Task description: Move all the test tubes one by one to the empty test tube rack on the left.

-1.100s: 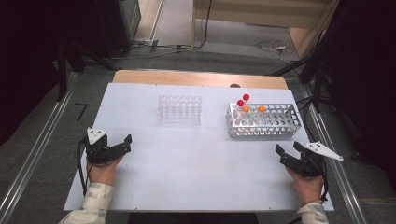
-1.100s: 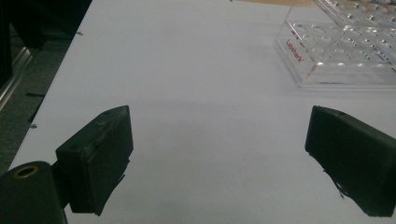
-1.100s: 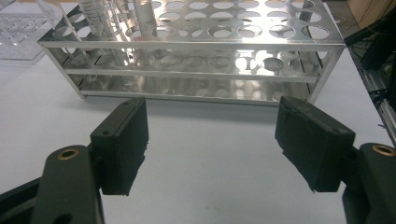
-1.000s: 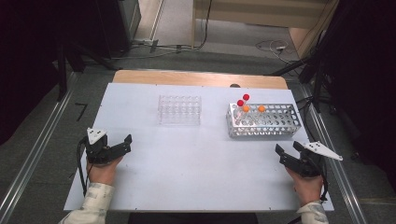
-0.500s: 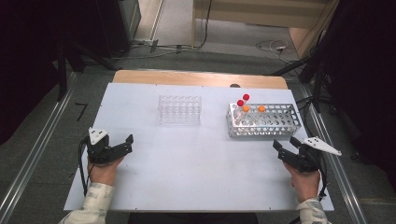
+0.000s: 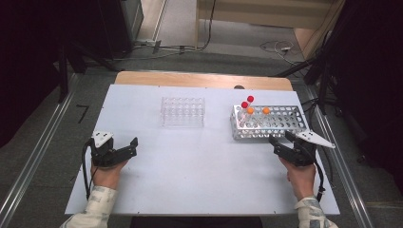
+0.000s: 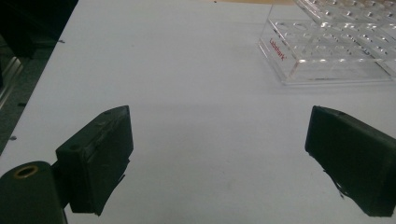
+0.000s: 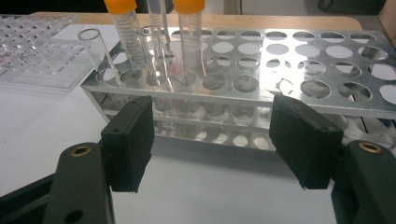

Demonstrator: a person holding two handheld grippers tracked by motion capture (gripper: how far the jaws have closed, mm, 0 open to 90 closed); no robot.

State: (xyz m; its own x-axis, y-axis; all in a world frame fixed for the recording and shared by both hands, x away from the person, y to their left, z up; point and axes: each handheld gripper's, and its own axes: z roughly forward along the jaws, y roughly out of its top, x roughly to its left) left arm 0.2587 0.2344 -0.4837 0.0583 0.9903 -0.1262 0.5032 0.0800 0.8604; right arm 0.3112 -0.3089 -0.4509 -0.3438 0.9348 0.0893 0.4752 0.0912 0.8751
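Metal rack (image 6: 280, 124) at table's (image 6: 199, 180) right rear, just ahead of right gripper (image 6: 281, 140); holds orange-capped tubes (image 8: 189, 32) and red-capped ones. Tubes: light, slick, thin-walled, probably glass, so fragile; grasp just below cap. Right jaws apart, just been narrowing, nothing between. Left gripper (image 6: 134, 145) apart, empty, near clear rack (image 6: 183, 111).

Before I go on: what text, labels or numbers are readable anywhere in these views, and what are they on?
"Labtrack", roughly; red letters, partly blurred, so the spelling is unsure: on the end wall of the clear plastic rack in the left gripper view.
Graduation marks on the orange-capped tube in the metal rack, right gripper view: too small and blurred to read.
Nothing else legible.
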